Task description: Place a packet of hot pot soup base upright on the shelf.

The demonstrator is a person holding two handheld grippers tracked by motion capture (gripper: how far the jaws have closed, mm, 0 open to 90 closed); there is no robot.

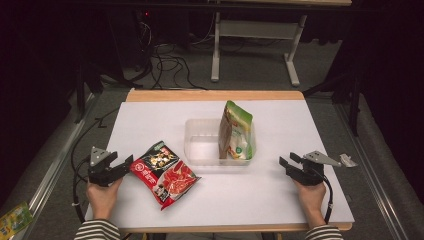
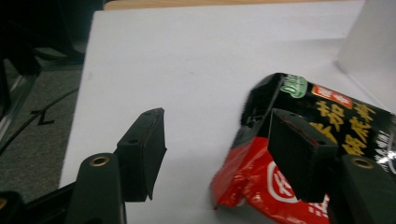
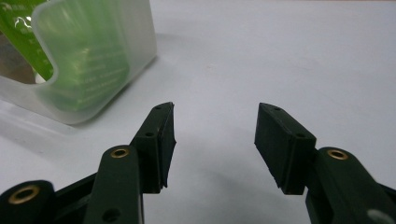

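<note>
Your left gripper [image 2: 212, 142] is gaping over the red packet's [image 1: 165, 173] corner, one jaw overlapping it, unclamped; your right gripper [image 3: 215, 135] is gaping over bare table [image 3: 280, 56].

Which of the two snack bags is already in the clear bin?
The green bag: it stands on edge inside the clear bin. The red-and-black bag lies flat on the table, by the left hand-held gripper.

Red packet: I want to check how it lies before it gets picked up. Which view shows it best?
The high view: the whole red packet lies flat on the table, between the left gripper and the bin. The left gripper view shows one crumpled end close up, partly behind a jaw.
</note>
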